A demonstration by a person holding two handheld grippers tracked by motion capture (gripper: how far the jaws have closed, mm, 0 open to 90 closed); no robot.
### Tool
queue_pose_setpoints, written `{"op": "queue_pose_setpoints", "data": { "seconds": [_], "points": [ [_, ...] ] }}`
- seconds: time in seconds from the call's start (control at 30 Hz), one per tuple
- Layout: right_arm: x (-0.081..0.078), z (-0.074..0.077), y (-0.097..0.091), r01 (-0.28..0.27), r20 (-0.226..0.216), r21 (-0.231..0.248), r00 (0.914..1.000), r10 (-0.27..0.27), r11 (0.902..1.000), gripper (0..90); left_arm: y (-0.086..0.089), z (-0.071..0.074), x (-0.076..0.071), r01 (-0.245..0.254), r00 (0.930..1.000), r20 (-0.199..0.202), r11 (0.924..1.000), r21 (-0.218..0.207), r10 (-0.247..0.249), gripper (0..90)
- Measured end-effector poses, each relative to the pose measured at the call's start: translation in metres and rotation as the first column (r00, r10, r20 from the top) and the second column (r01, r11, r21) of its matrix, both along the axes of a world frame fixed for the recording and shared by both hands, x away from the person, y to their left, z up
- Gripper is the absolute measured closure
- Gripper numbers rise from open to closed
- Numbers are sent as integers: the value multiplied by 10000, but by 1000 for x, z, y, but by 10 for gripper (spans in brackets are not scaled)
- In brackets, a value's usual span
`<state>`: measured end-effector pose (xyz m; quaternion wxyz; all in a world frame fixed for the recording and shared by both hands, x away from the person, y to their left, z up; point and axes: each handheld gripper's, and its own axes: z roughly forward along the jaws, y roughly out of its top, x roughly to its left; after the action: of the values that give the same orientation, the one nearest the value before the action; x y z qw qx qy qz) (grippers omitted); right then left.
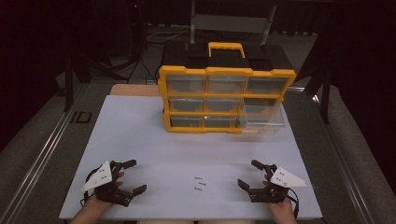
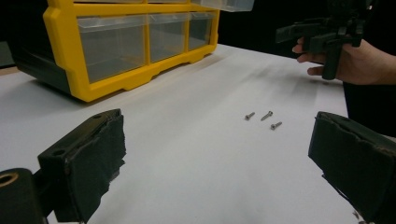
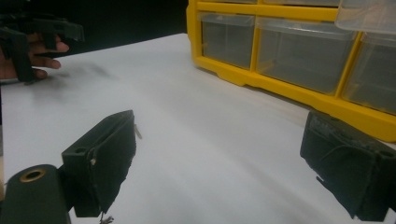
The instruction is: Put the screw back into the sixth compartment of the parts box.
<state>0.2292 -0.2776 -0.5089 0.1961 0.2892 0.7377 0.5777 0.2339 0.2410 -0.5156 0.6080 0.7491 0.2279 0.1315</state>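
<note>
White table (image 1: 140,140) under dim light, dark floor around. Yellow drawer cabinet (image 1: 224,100) stood at 12 o'clock, one clear drawer (image 1: 262,119) pulled out. Three screws (image 1: 200,183) lay between left gripper (image 1: 132,176) and right gripper (image 1: 248,173), nothing blocking; both gaped wide, empty.

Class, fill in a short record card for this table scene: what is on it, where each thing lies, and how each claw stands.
Surface: white table
Cabinet: yellow drawer cabinet at the far side, clear drawers in three rows
Pulled-out drawer: clear drawer at the cabinet's lower right, drawn forward
Screws: three small screws lying loose near the front edge, between the claws
Left claw: left claw open, nothing between its jaws, low at the front left
Right claw: right claw open, nothing between its jaws, low at the front right
</note>
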Motion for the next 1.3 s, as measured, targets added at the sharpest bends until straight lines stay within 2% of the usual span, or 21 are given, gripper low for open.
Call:
{"op": "queue_pose_setpoints", "data": {
  "seconds": [0.23,0.53,0.77,0.8,0.87,0.9,0.93,0.97,1.0,1.07,1.13,1.3],
  "points": [
    [-1,0,0,113,7,-167,9999,-113,9998,104,1,2,0,-143,9999,61,9999,-11,143,44],
    [-4,2,-2,109,62,-40,9999,-108,9999,104,2,2,0,-128,9999,10,9999,-87,129,44],
    [-5,3,-2,97,49,7,9999,-97,10000,104,-1,8,-4,-81,10000,49,9999,-67,82,44],
    [-5,4,-2,67,74,14,10000,-67,10000,104,-2,11,-4,-15,9999,-129,9999,-127,14,44],
    [-5,4,-2,50,83,85,10000,-50,10000,104,-4,18,-5,-168,9999,-26,9995,-275,167,43],
    [-5,5,-2,67,120,84,9999,-68,9999,104,-5,21,-5,-89,9998,-153,9993,-372,83,44],
    [-6,5,-2,85,132,79,9999,-86,9999,104,-6,27,-4,31,9990,-439,9986,-537,-54,39],
    [-6,5,-2,85,132,79,9999,-86,9999,104,-6,27,-4,31,9990,-439,9986,-537,-54,24],
    [-6,5,-2,129,137,95,9998,-131,9999,105,-10,35,-1,38,9966,-822,9987,-500,-79,24],
    [-6,5,-2,163,118,60,9998,-164,9998,104,-15,42,2,-63,9960,-889,9996,-281,38,25],
    [-6,5,-2,152,143,49,9998,-153,9999,104,-20,49,8,391,9935,-1065,9991,-156,-405,25],
    [-7,6,-2,177,108,93,9998,-178,9998,105,-41,61,20,749,9926,-970,9970,192,-727,25]
  ]
}}
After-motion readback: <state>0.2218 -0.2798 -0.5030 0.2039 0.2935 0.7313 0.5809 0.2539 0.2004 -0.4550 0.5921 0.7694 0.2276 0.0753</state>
